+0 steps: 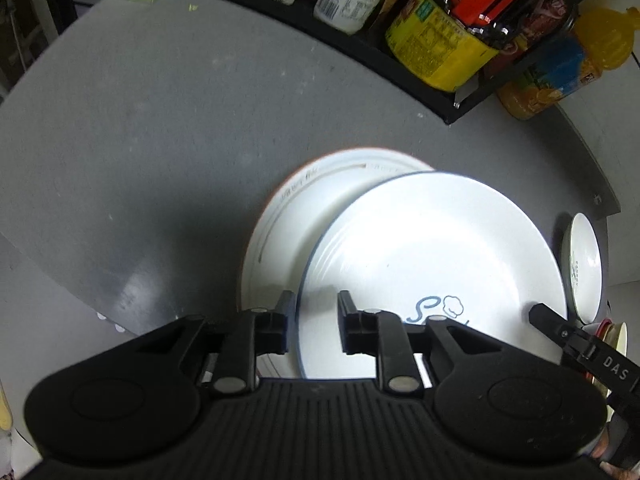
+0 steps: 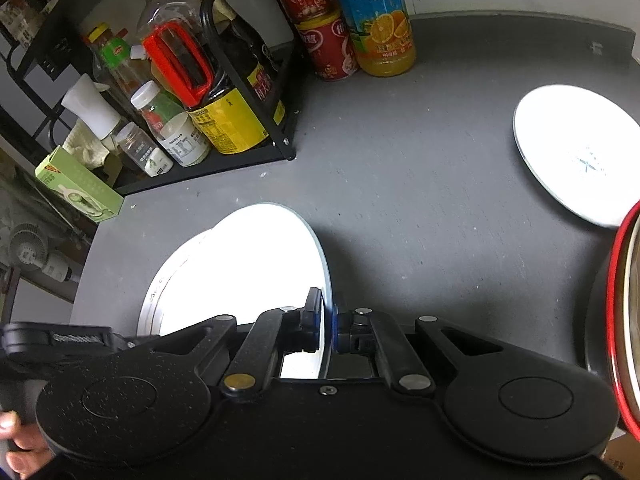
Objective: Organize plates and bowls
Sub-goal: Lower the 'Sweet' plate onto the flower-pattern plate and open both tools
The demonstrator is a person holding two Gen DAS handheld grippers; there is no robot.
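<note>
A white blue-rimmed plate (image 1: pixel 432 256) lies tilted over a larger white orange-rimmed plate (image 1: pixel 288 216) on the grey counter (image 1: pixel 160 140). My left gripper (image 1: pixel 313 312) is open, its fingers straddling the blue-rimmed plate's near-left rim. My right gripper (image 2: pixel 329 320) is shut on that plate's (image 2: pixel 256 264) right rim; the lower plate (image 2: pixel 160 296) peeks out at its left. A third white plate (image 2: pixel 576 156) lies apart at the right; it also shows in the left wrist view (image 1: pixel 584 268). A red-rimmed bowl (image 2: pixel 624 320) sits at the far right edge.
A black rack (image 2: pixel 224 168) with bottles and jars stands at the back left. An orange juice bottle (image 2: pixel 380 20) and red cans (image 2: pixel 328 44) stand beside it. A green box (image 2: pixel 80 188) lies at the counter's left edge.
</note>
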